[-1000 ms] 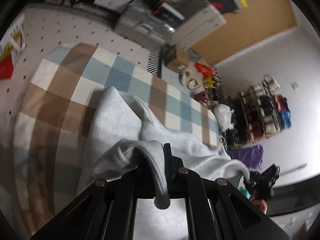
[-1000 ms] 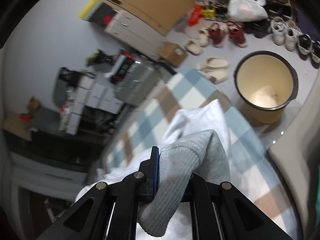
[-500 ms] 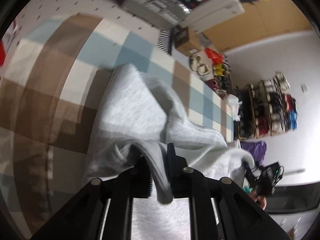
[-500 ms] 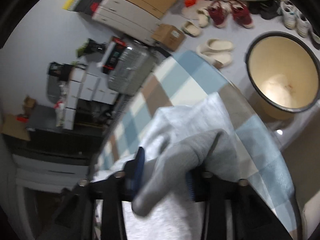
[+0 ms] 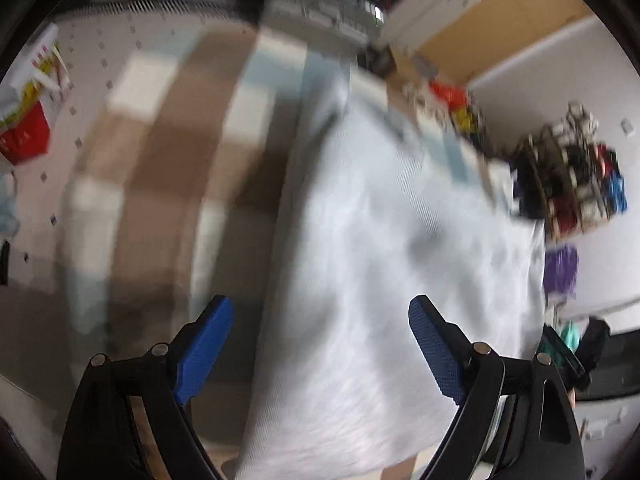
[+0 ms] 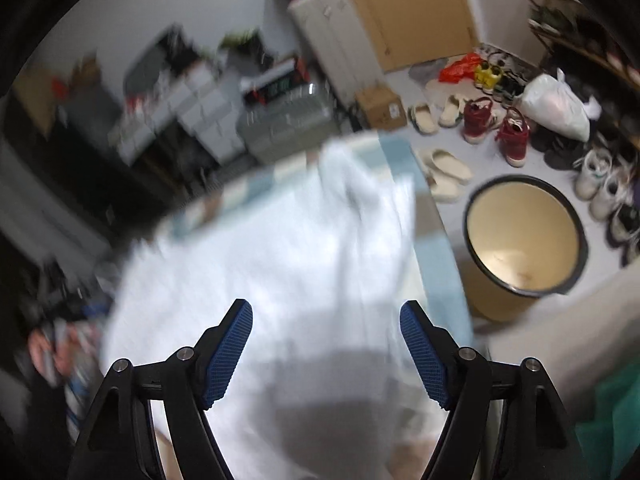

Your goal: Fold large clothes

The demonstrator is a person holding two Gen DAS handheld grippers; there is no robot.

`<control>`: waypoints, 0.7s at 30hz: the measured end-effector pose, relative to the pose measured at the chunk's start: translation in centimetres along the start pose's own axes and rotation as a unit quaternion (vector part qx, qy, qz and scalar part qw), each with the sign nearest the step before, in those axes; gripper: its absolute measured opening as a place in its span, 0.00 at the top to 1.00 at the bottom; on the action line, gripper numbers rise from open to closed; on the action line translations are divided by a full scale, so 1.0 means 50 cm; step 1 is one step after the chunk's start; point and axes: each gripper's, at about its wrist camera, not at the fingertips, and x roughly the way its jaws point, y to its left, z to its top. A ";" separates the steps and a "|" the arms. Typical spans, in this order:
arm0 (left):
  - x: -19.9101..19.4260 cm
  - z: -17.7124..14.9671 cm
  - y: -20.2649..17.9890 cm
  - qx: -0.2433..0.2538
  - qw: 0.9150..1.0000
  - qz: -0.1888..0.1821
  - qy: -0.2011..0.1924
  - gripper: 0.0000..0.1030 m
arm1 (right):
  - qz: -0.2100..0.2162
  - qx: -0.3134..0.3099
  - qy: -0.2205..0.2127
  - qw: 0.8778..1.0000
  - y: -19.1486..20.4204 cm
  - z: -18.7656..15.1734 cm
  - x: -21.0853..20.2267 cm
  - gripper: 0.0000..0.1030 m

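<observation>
And there's the release: both grippers have let go at once. The left gripper [image 5: 320, 344], which was pinched on a ribbed grey edge a moment ago, now shows its blue pads spread wide with nothing between them, and the right gripper [image 6: 326, 348] has its jaws wide apart too, the cuff it carried gone from its grasp. The light grey sweatshirt [image 5: 380, 260] lies spread over the checked blanket [image 5: 168, 168], running from just under the fingers away toward the far side; in the right wrist view the same garment [image 6: 280, 264] fills the near middle, with the cream bucket [image 6: 524, 236] on the floor to its right. Both views are smeared with motion blur, so creases are hard to read. That looks like one fold laid down; the next grasp will likely need a fresh edge, and the thick fabric may spring back.
</observation>
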 end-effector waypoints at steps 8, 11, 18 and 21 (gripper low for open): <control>0.054 -0.071 -0.020 0.049 0.997 0.047 0.034 0.48 | 0.033 0.000 0.063 0.997 0.010 -0.087 0.070 0.47; 0.046 -0.094 -0.025 0.054 0.996 0.064 0.038 0.74 | 0.022 -0.006 0.054 0.998 0.014 -0.088 0.062 0.80; 0.014 -0.206 -0.026 0.072 0.992 0.080 0.065 0.81 | -0.001 -0.030 0.051 0.998 0.026 -0.136 0.029 0.92; -0.015 -0.283 -0.013 0.079 0.991 0.074 0.077 0.81 | 0.010 -0.050 0.067 0.996 0.035 -0.198 0.000 0.93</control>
